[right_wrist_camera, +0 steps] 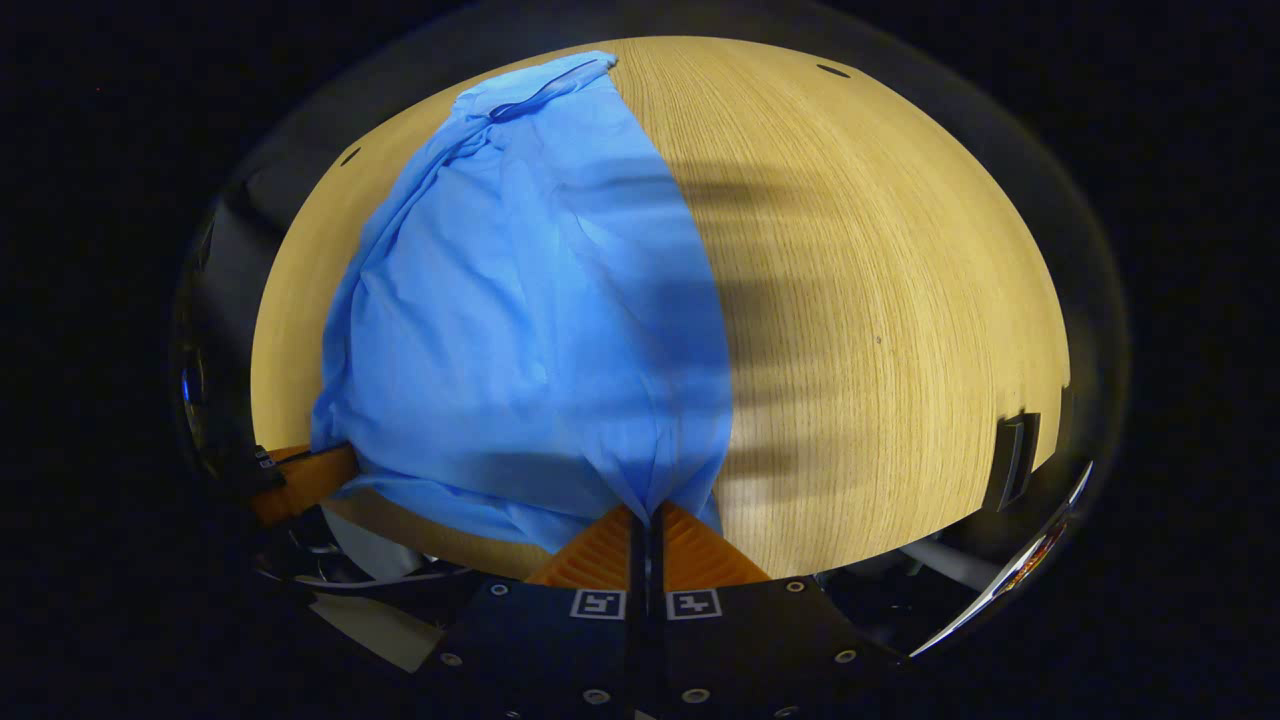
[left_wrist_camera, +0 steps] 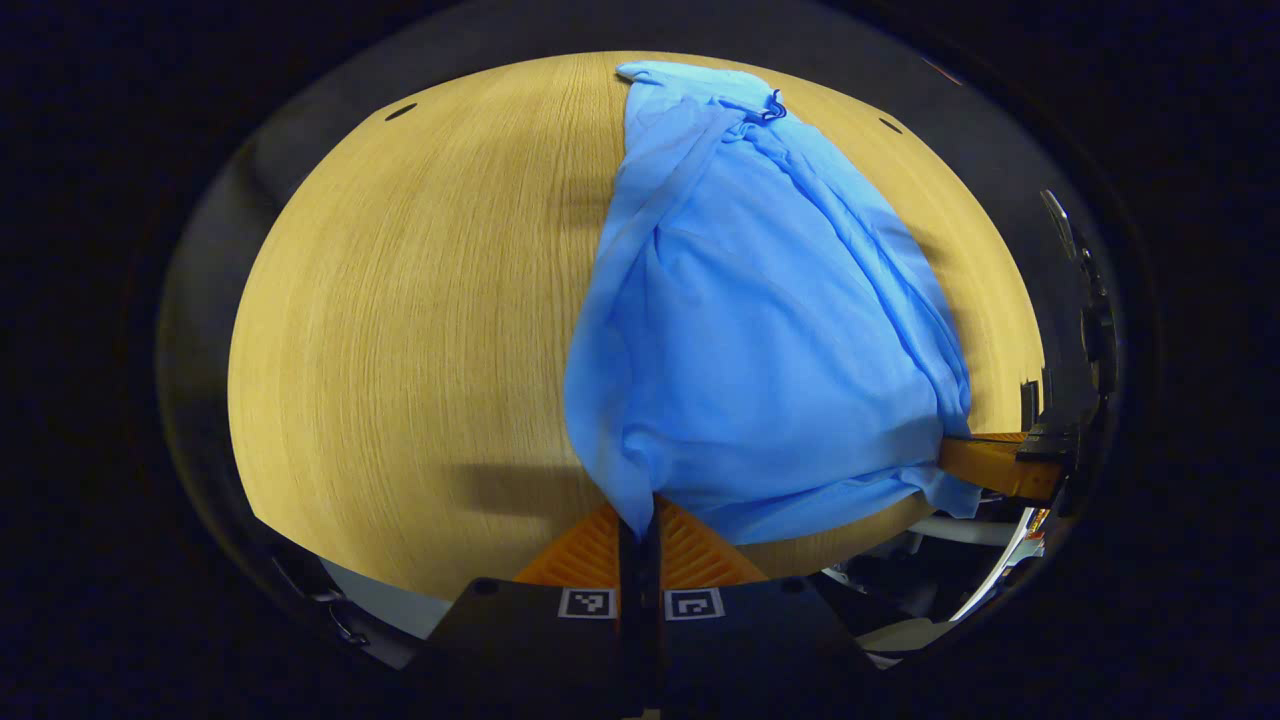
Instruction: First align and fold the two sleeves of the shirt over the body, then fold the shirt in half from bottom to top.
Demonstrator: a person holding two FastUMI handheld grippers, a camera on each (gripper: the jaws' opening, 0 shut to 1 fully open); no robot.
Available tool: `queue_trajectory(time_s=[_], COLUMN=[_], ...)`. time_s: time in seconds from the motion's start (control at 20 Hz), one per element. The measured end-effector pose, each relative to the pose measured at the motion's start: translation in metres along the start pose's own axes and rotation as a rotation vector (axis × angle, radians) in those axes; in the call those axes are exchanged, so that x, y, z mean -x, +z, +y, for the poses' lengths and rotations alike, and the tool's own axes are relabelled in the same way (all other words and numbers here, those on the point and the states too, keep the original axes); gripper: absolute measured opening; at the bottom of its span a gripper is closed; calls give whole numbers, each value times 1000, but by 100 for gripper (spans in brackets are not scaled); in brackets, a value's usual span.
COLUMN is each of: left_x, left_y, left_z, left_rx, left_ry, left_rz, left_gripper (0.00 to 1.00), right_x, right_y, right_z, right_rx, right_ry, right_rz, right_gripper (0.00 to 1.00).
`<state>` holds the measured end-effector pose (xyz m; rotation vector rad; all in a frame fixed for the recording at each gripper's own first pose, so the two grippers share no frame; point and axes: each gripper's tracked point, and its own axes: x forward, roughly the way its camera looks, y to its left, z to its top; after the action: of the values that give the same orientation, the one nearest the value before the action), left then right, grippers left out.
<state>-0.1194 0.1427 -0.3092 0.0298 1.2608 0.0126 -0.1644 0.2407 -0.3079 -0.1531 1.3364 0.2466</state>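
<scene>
One shirt (left_wrist_camera: 760, 330), blue, lying lengthwise on a wooden table (left_wrist_camera: 400, 330), collar at the far end, hem at the near edge. Two grippers, one at each hem corner. Left gripper (left_wrist_camera: 638, 530) pinched tight on the left corner, cloth gathered into the narrow slit between its fingers. Right gripper (right_wrist_camera: 648, 525) likewise clamped on the other corner, fabric puckered where it enters. From the left gripper view: right gripper (left_wrist_camera: 990, 465) far off at the lower right edge, its fingers reaching under the hem; wide bare table to the shirt's left; long folds running down the shirt's right side. From the right gripper view: left gripper (right_wrist_camera: 305, 480) at the lower left, at the hem; bare table (right_wrist_camera: 880, 300) to the shirt's (right_wrist_camera: 520, 320) right, crossed by banded shadows; a straight, clean shirt edge on that side. Hem at the table's near rim; plenty of open wood either side of the cloth.
</scene>
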Motion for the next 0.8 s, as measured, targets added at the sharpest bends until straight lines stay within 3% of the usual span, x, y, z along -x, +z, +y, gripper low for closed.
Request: queue_trajectory(time_s=[0.3, 0.8], left_x=[7, 33], left_y=[42, 172], left_z=[5, 19], left_rx=[-4, -5], left_ry=[7, 37], left_rz=[-35, -194], left_gripper=[4, 4], right_x=[27, 61], right_y=[57, 168], right_z=[9, 11], right_rx=[23, 82], right_ry=[51, 64], right_rz=[-93, -239], right_gripper=[0, 0])
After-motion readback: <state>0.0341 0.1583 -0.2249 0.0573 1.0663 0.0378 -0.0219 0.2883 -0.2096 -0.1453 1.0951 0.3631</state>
